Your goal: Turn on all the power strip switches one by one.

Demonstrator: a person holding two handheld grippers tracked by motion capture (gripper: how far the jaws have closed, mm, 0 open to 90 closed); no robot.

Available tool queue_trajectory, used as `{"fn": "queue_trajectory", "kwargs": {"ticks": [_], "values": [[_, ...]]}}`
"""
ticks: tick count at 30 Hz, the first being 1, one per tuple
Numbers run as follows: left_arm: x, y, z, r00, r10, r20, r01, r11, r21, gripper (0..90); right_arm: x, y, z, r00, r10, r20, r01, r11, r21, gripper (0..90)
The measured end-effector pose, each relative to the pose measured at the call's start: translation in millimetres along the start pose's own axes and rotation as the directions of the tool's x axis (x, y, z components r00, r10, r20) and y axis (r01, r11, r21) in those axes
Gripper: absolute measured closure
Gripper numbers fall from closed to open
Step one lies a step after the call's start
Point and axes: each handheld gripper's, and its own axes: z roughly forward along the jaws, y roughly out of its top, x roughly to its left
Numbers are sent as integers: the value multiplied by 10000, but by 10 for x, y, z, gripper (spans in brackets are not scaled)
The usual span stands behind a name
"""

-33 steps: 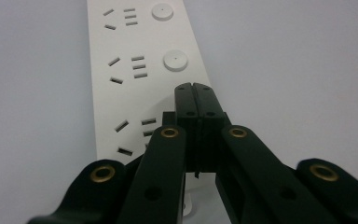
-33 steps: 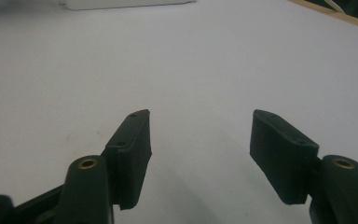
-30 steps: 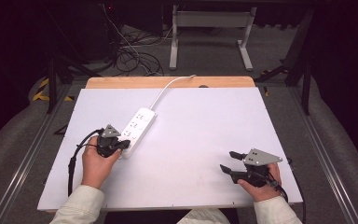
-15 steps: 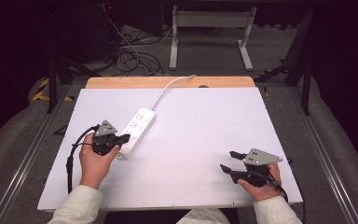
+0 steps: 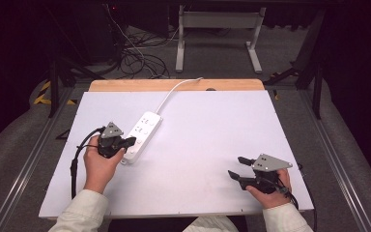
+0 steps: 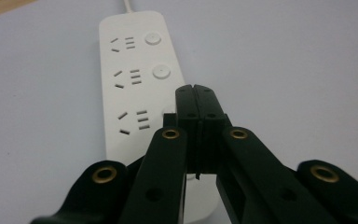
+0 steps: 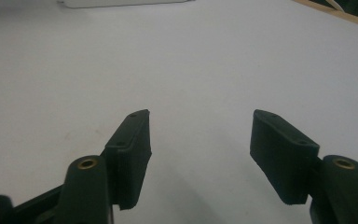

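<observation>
L jaws pressed together over the power strip's near end; R jaws spread, nothing between.

L gripper [image 6: 196, 95]: jaws pressed flat together, tips just over the white power strip [image 6: 135, 79], at or beside its nearest round button – contact can't be told. Strip runs fwd from under the jaws: two more buttons + three socket sets ahead and left of the tips, white cord [image 5: 174, 92] leaving its far end toward the table's back edge. R gripper [image 7: 200, 140]: jaws wide apart above bare white table [image 5: 212, 130], strip well apart, a white sliver far ahead-left of the jaws. High view: L gripper [image 5: 128, 141] at the strip's [image 5: 144, 133] near end, R gripper [image 5: 237, 167] by the table's near right corner.
</observation>
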Motion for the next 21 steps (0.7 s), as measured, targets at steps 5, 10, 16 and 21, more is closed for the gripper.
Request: {"fn": "queue_trajectory", "kwargs": {"ticks": [5,10,16,21], "values": [[65,42,98,9999,-169,15,169,9998,101,898,-2,-3,4,10000,-6,-24,6,10000,19,390],[94,63,191,9993,-333,197,328,9991,260,898,-6,-5,0,10000,-31,-34,31,10000,17,390],[131,65,290,9980,-531,339,520,9980,350,898,-6,-7,2,10000,-25,-45,25,10000,42,388],[138,41,350,9971,-633,412,610,9966,550,898,-8,-8,4,10000,-39,-42,39,10000,42,386]]}}
